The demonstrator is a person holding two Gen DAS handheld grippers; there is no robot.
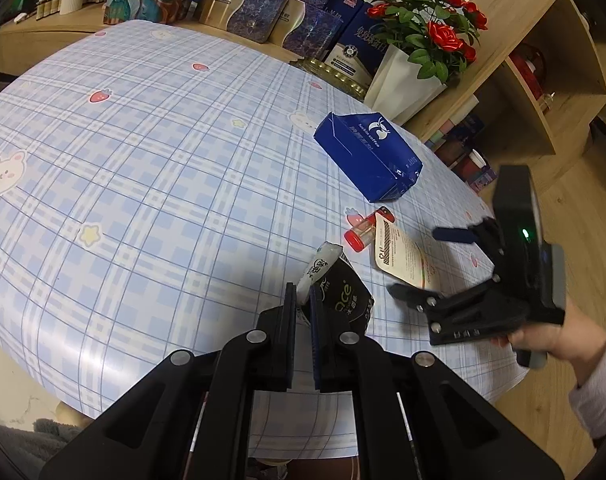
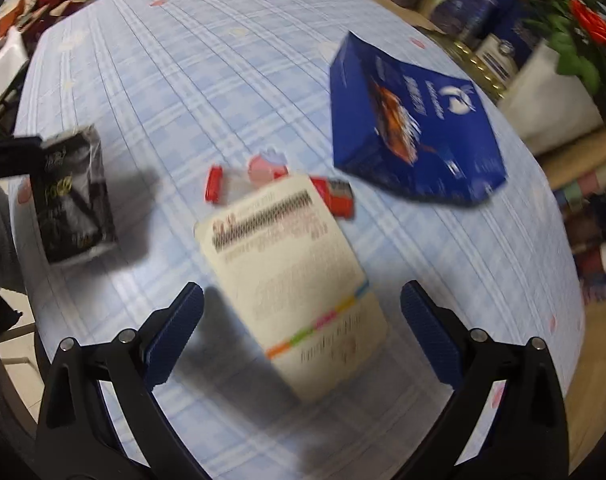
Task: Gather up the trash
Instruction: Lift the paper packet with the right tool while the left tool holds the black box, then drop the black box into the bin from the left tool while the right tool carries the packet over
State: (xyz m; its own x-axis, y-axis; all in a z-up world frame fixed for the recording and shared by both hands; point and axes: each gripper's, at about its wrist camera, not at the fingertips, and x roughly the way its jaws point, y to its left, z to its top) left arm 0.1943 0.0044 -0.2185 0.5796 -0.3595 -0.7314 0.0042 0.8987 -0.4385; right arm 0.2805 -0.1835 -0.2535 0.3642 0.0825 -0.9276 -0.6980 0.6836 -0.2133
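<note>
L gripper (image 1: 303, 300) clamped on black wrapper (image 1: 343, 300) above checked tablecloth (image 1: 143, 160); R gripper (image 2: 303, 320) spread wide over cream card (image 2: 287, 264) (blue bag (image 2: 415, 128), red-capped vial (image 2: 223, 184) near)

One table (image 1: 143, 160), covered in a blue plaid cloth. On it, four pieces of trash: one blue box (image 1: 367, 156) at 1 o'clock of the table's middle, one small red-capped vial (image 1: 363, 232) at 4 o'clock, one pale card (image 1: 399, 256) just beside the vial, and one black packet (image 1: 343, 300) at 5 o'clock. Two grippers: the left gripper (image 1: 301, 304) at 6 o'clock and the right gripper (image 2: 303, 320) at 4 o'clock. One pot of red roses (image 1: 427, 32) at 1 o'clock beyond the table. One hand (image 1: 551, 340) shows.
</note>
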